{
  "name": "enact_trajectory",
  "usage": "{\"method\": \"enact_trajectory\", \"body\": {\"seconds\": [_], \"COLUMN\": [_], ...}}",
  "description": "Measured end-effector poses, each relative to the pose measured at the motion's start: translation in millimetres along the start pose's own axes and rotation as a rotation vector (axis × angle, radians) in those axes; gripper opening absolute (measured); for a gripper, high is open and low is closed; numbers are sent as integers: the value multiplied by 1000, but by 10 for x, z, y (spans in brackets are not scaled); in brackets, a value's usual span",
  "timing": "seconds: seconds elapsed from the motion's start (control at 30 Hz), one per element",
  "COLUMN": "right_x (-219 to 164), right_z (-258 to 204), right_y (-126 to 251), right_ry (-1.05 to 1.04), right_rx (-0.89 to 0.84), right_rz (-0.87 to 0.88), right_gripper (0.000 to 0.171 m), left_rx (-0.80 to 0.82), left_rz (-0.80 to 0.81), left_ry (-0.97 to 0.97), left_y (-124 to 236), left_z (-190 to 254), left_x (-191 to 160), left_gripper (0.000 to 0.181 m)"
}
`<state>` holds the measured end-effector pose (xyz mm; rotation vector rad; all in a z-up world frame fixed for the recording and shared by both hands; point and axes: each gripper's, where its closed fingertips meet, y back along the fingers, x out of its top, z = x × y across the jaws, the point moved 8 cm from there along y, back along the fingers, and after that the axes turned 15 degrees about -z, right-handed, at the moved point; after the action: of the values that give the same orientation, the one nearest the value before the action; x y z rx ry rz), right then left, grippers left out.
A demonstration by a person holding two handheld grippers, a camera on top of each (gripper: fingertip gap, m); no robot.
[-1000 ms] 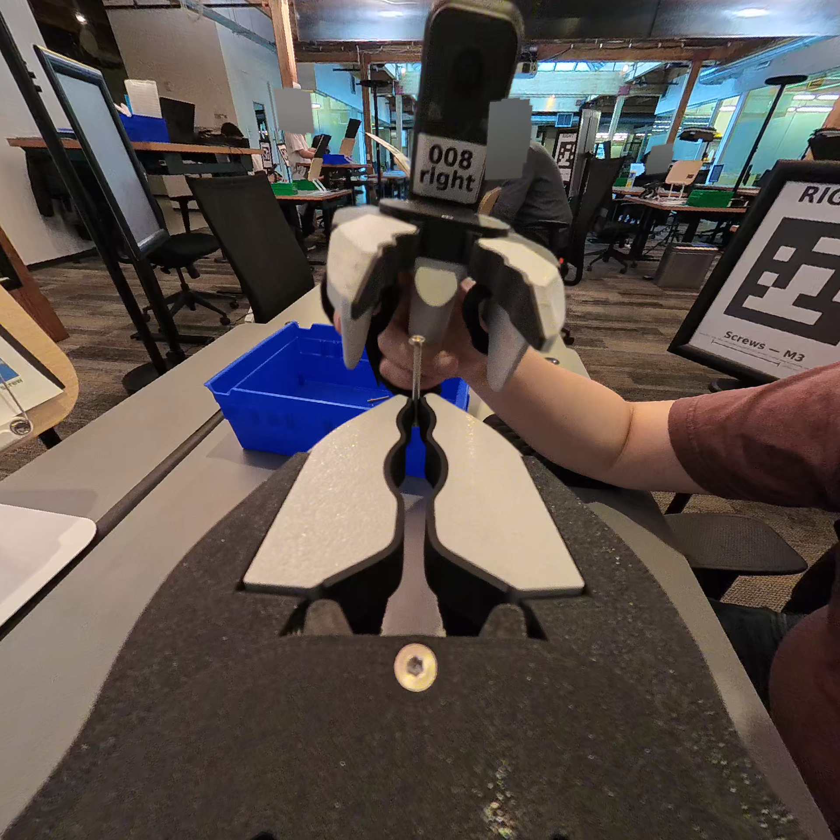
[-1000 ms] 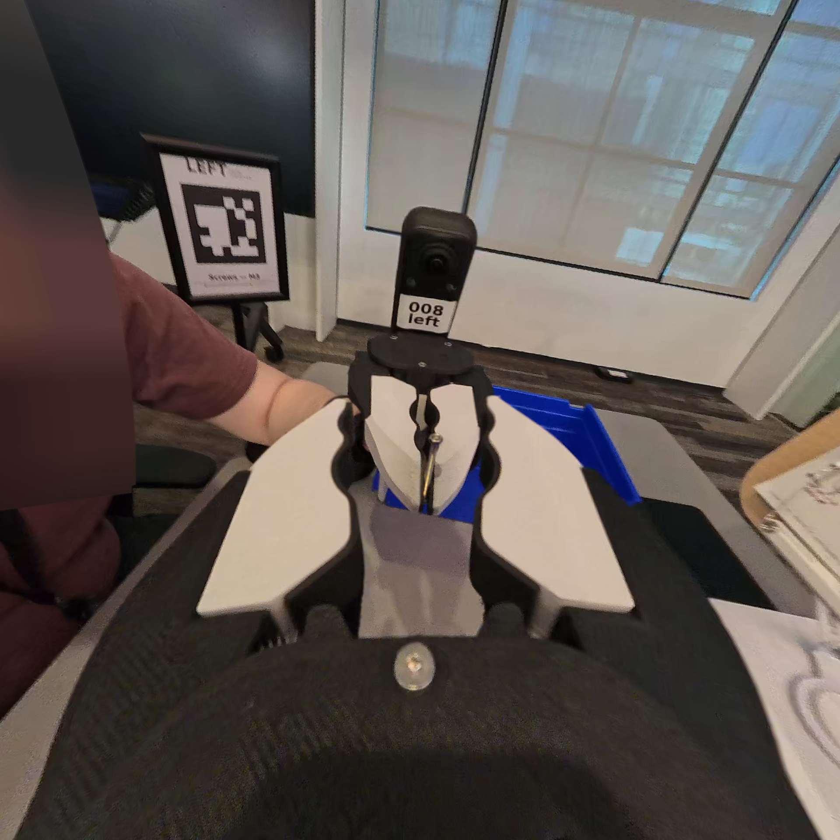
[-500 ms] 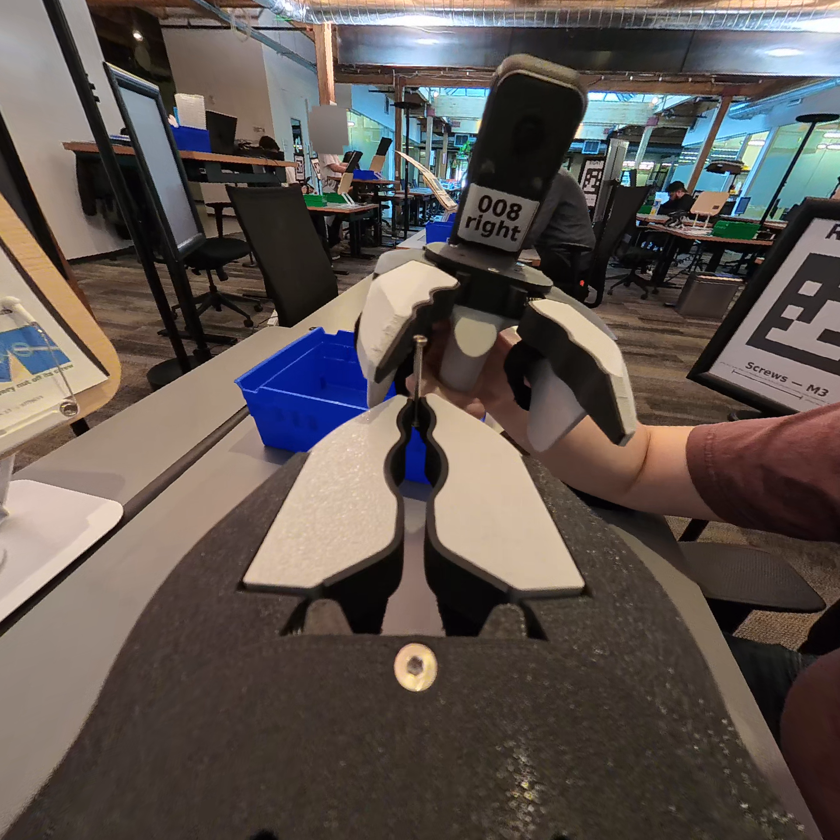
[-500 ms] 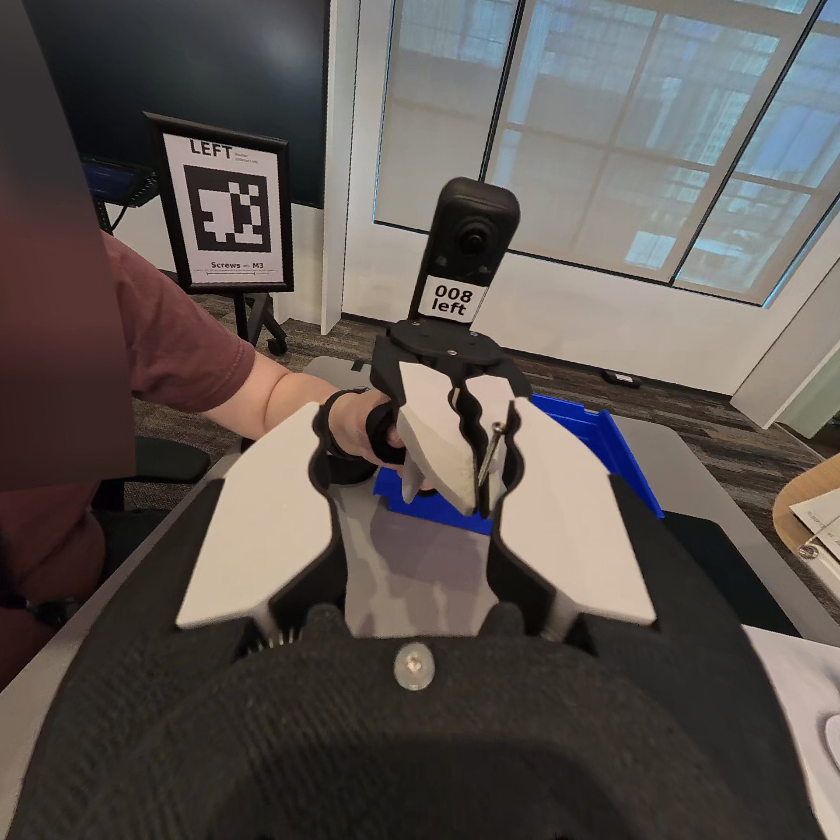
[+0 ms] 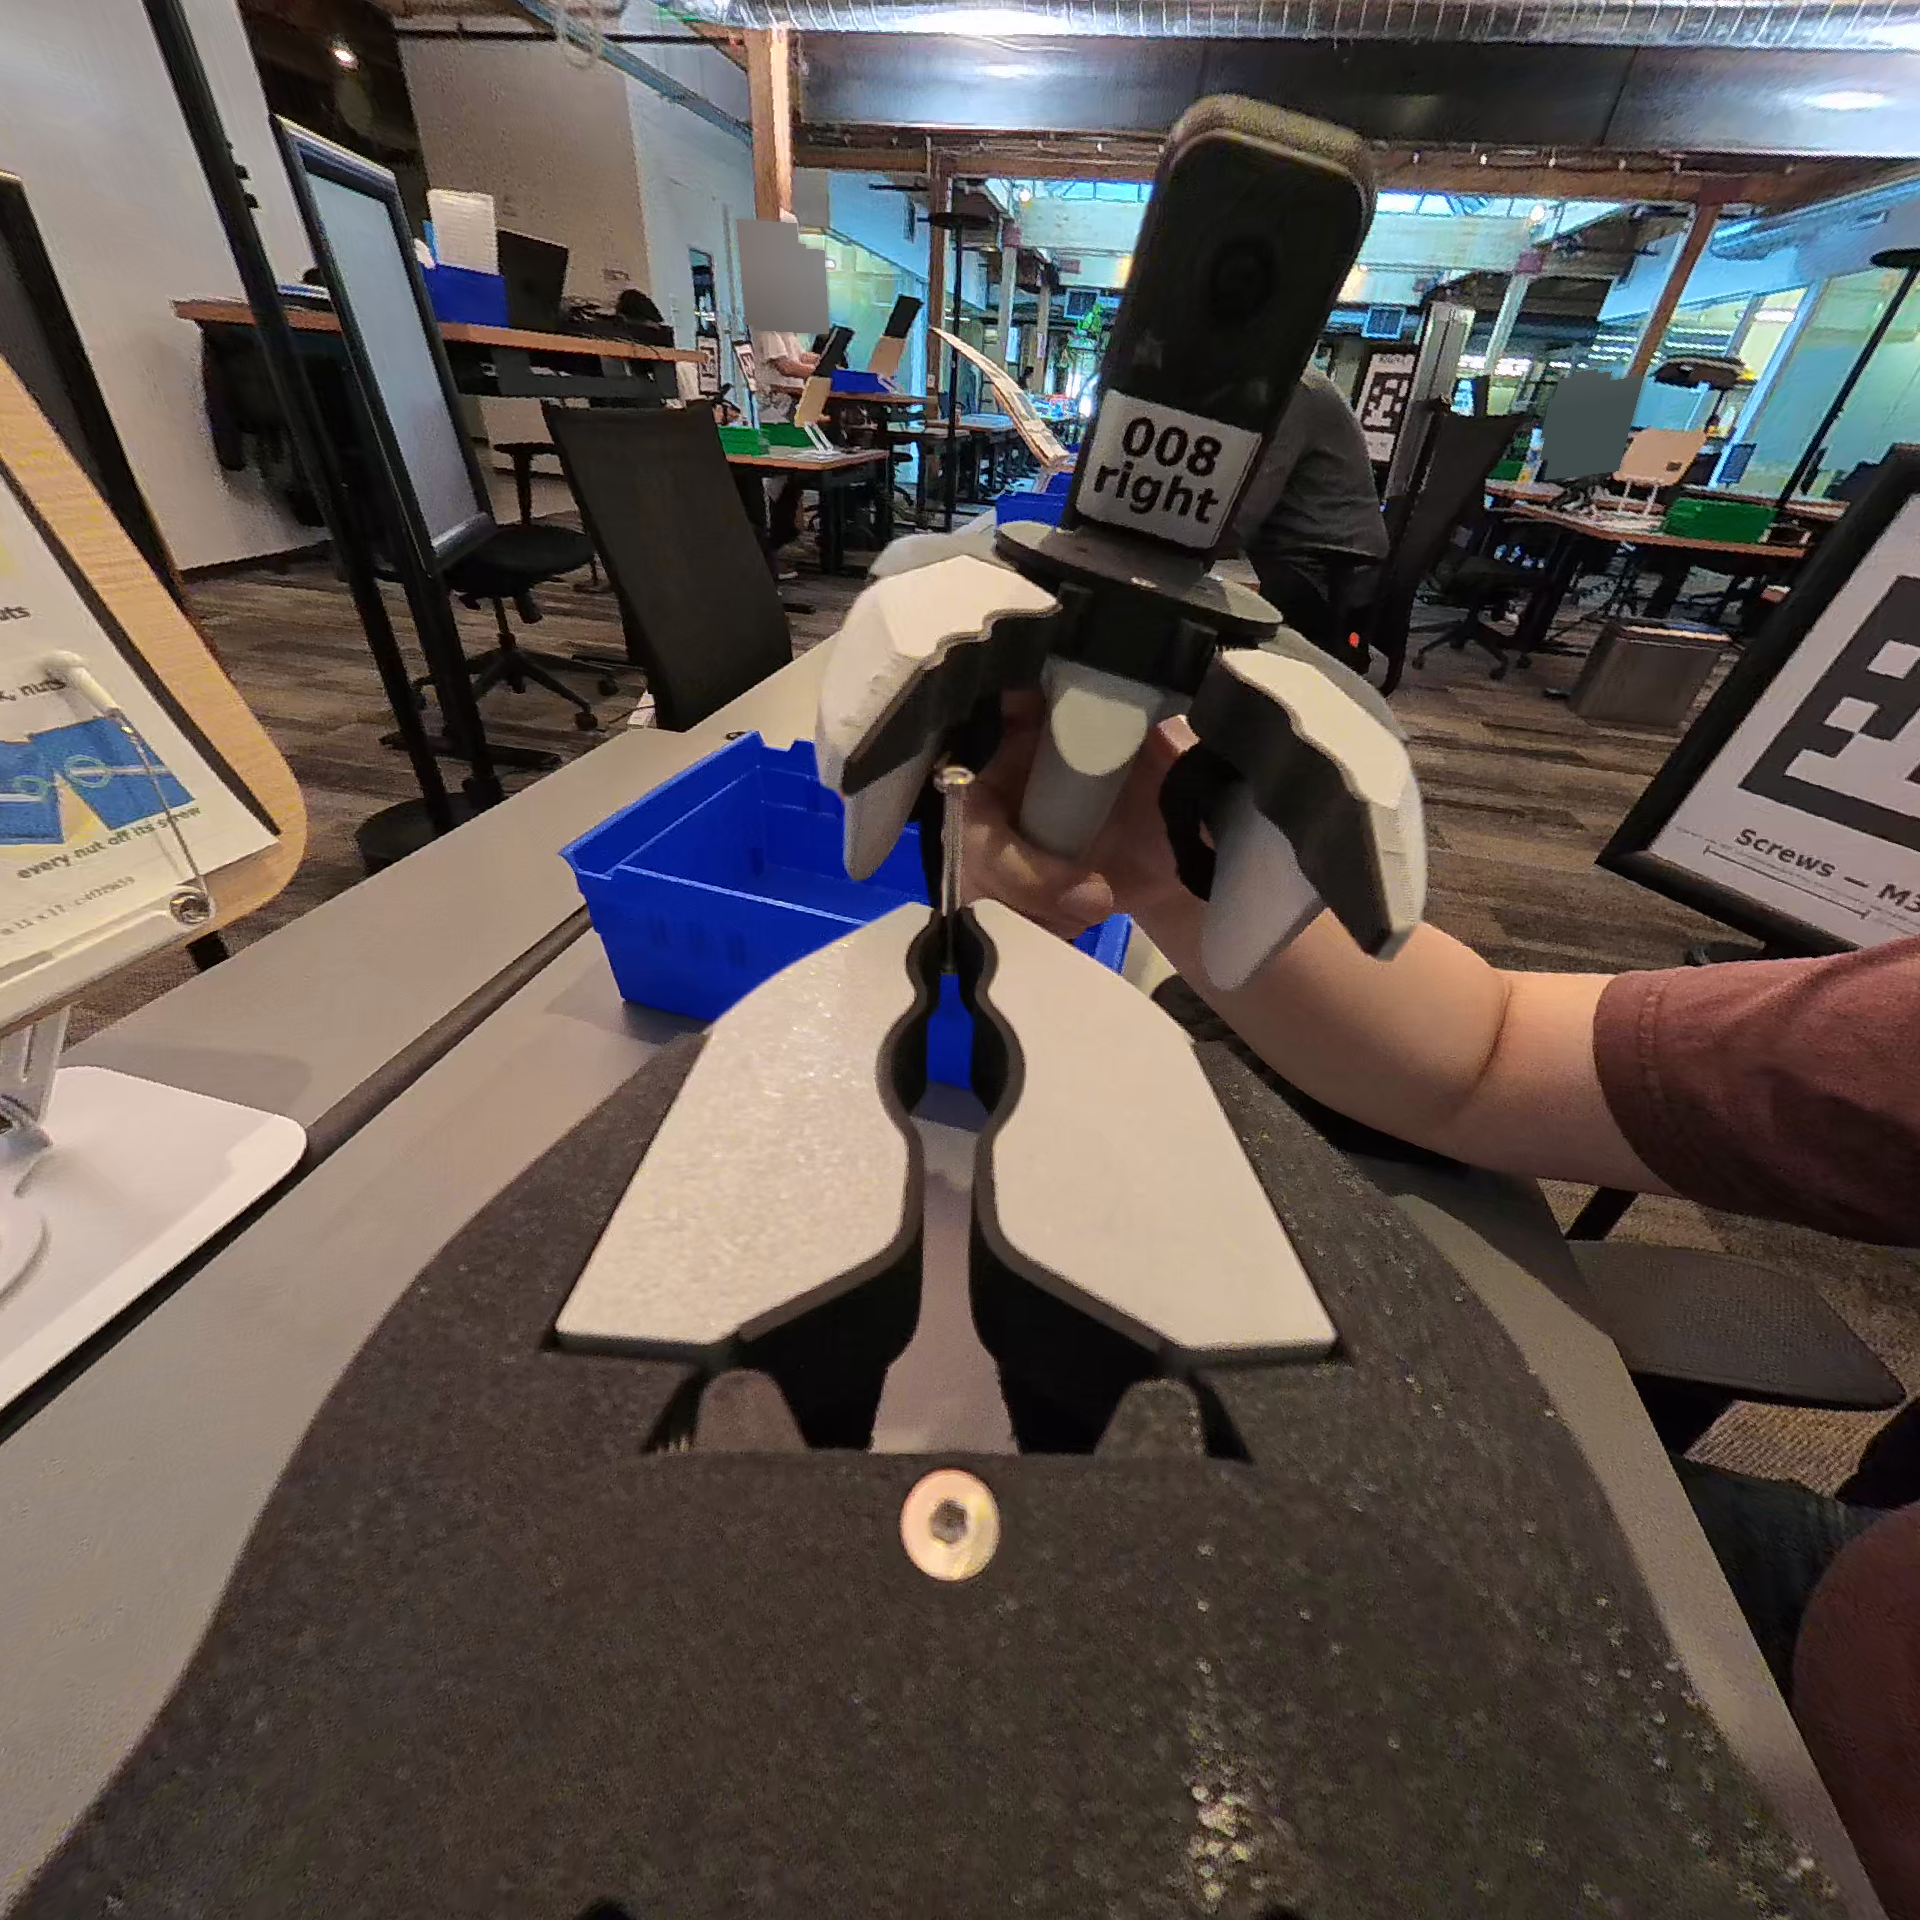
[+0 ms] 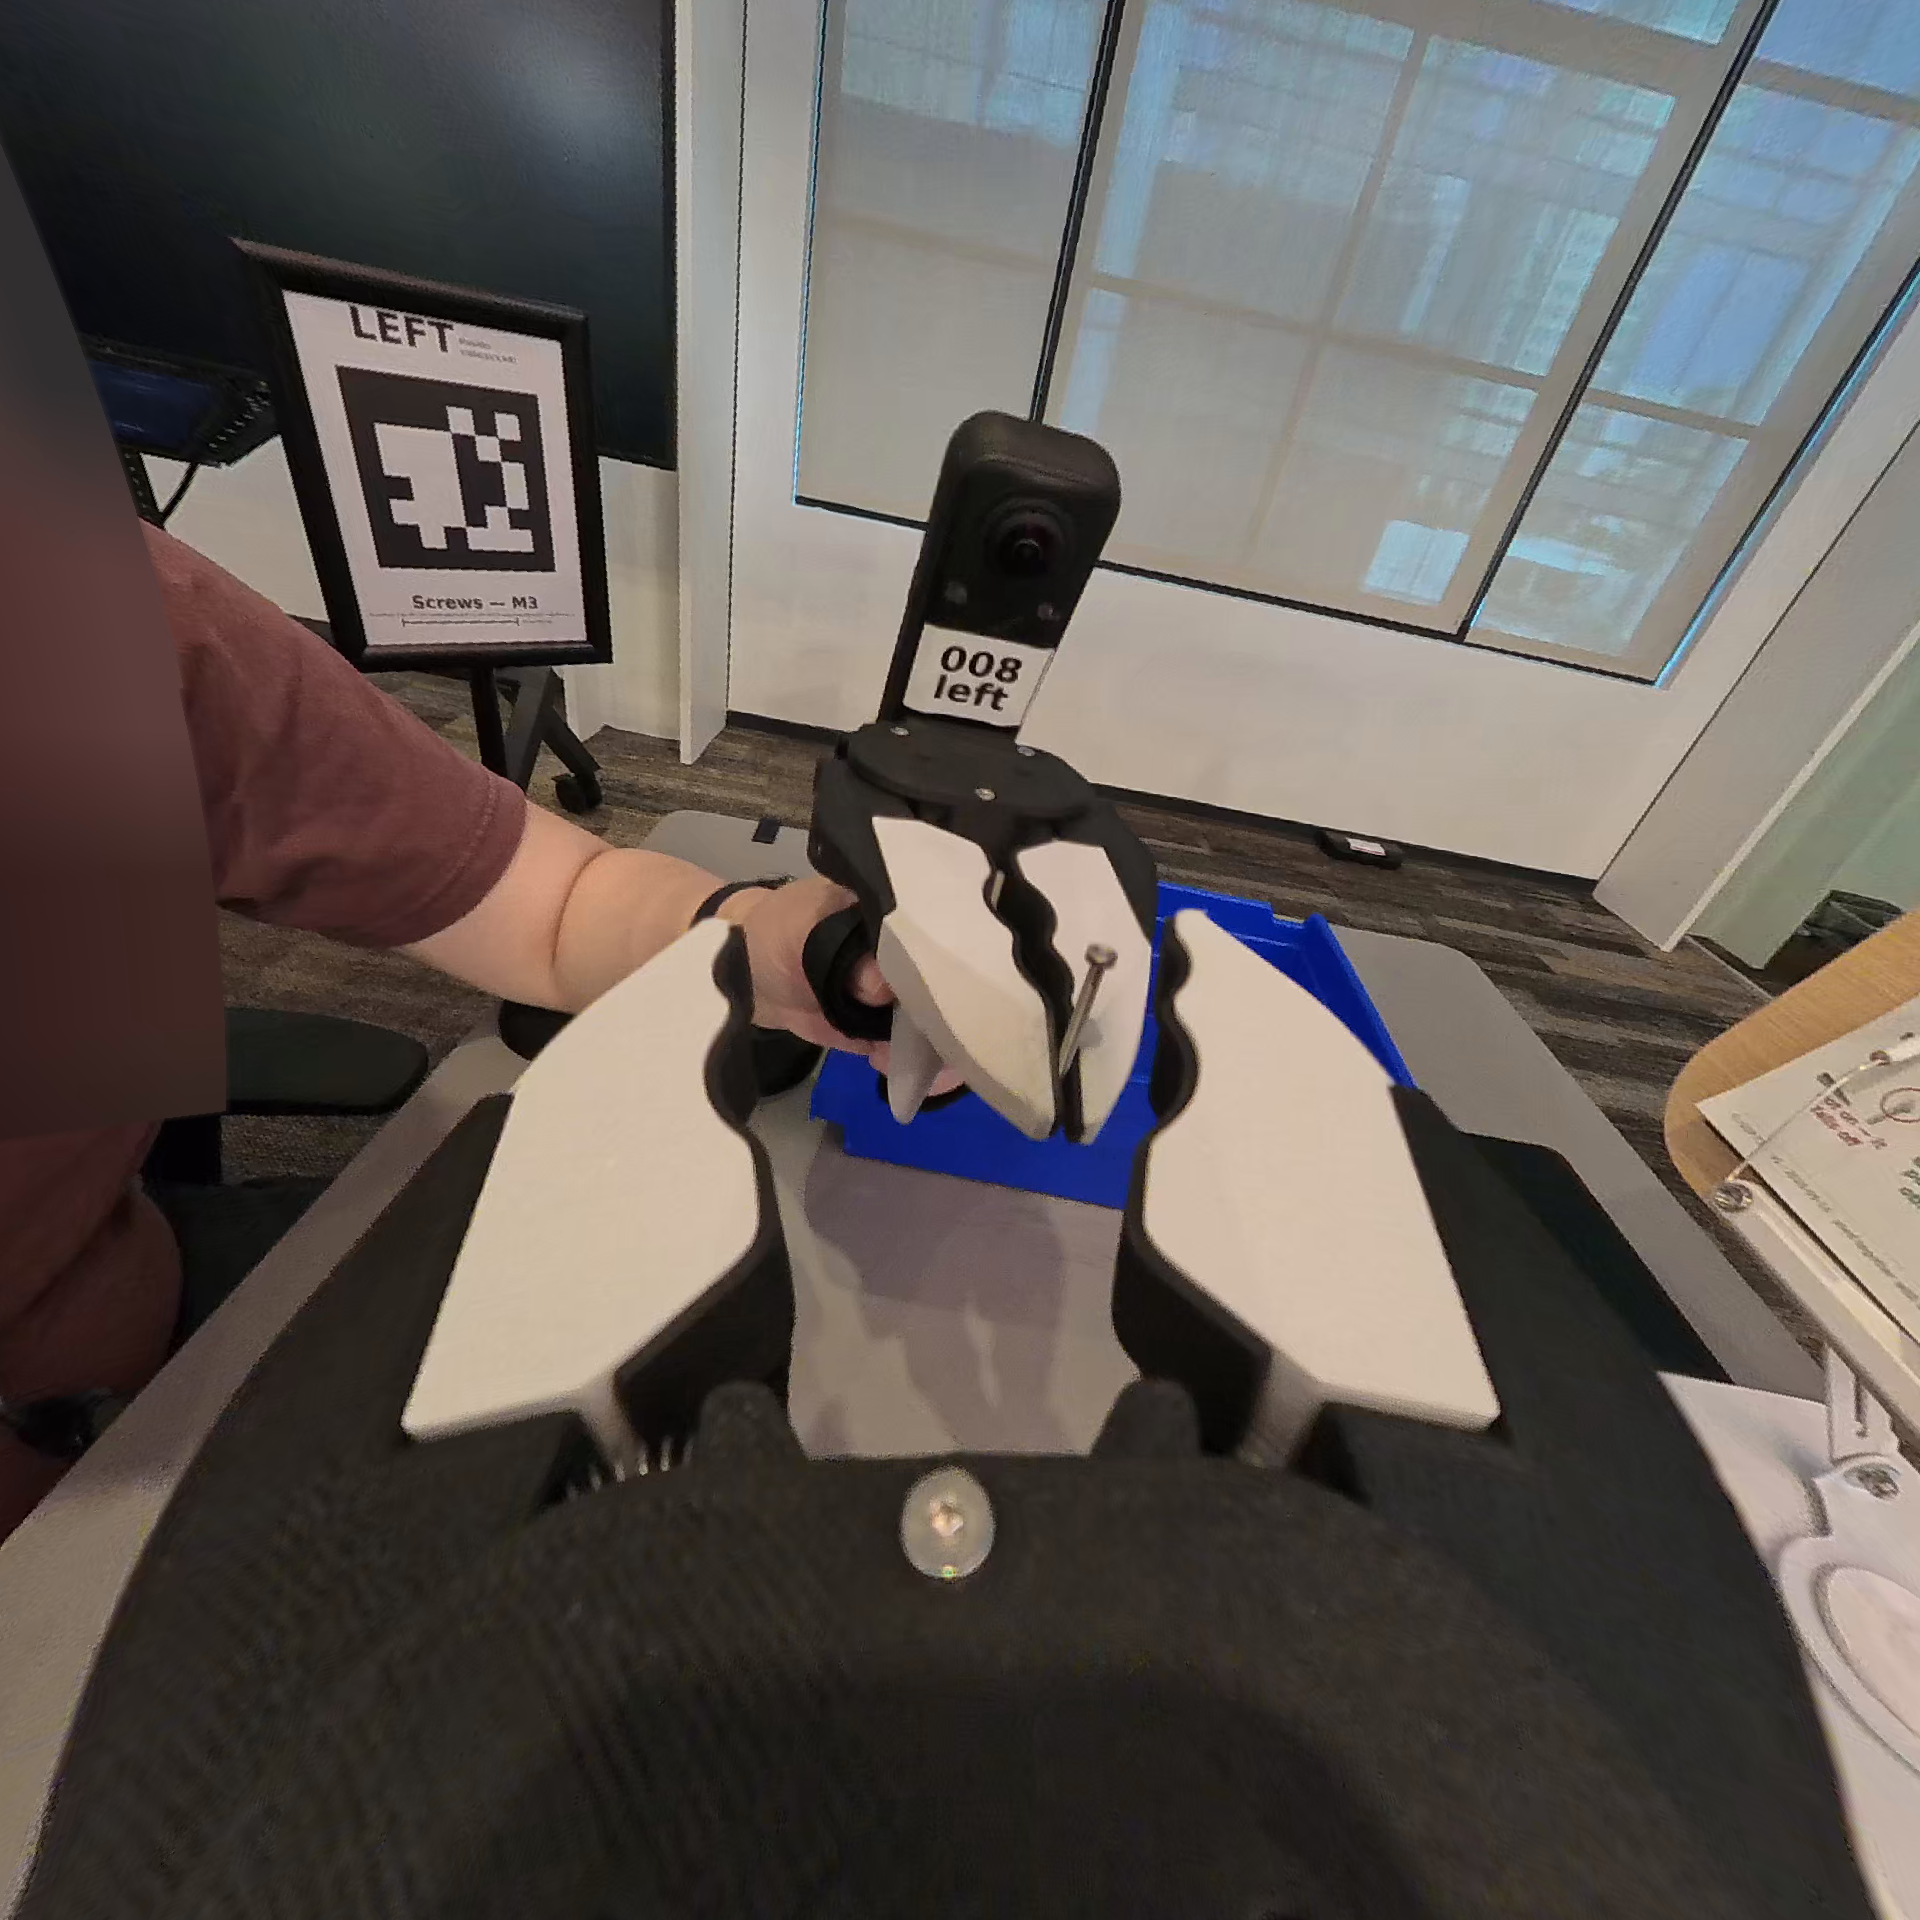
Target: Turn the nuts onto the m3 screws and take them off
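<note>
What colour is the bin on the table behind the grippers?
The bin is bright blue, clearest in the left wrist view.

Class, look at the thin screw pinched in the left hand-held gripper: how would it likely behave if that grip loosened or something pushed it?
The screw looks thin, metal, probably stiff and light. Only its lower end sits in the shut left hand-held gripper, so a sideways push might pivot it. Being round, it would likely roll if dropped beside the blue bin.
</note>
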<state>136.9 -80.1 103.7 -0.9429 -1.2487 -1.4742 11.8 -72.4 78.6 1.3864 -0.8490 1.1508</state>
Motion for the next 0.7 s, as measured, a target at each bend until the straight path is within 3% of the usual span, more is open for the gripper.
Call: {"method": "enact_trajectory", "body": {"seconds": [0.27,0.7], "right_x": [19,30], "right_z": [-97,-36], "right_y": [-113,17], "right_ry": [34,17], "right_rx": [30,-16], "right_rz": [-26,-27], "right_gripper": [77,79], "left_rx": [-9,28], "left_rz": [-8,-3], "left_ry": [-28,-42], "left_y": [-32,8], "left_z": [59,22], "left_x": [0,12], "left_gripper": [2,2]}}
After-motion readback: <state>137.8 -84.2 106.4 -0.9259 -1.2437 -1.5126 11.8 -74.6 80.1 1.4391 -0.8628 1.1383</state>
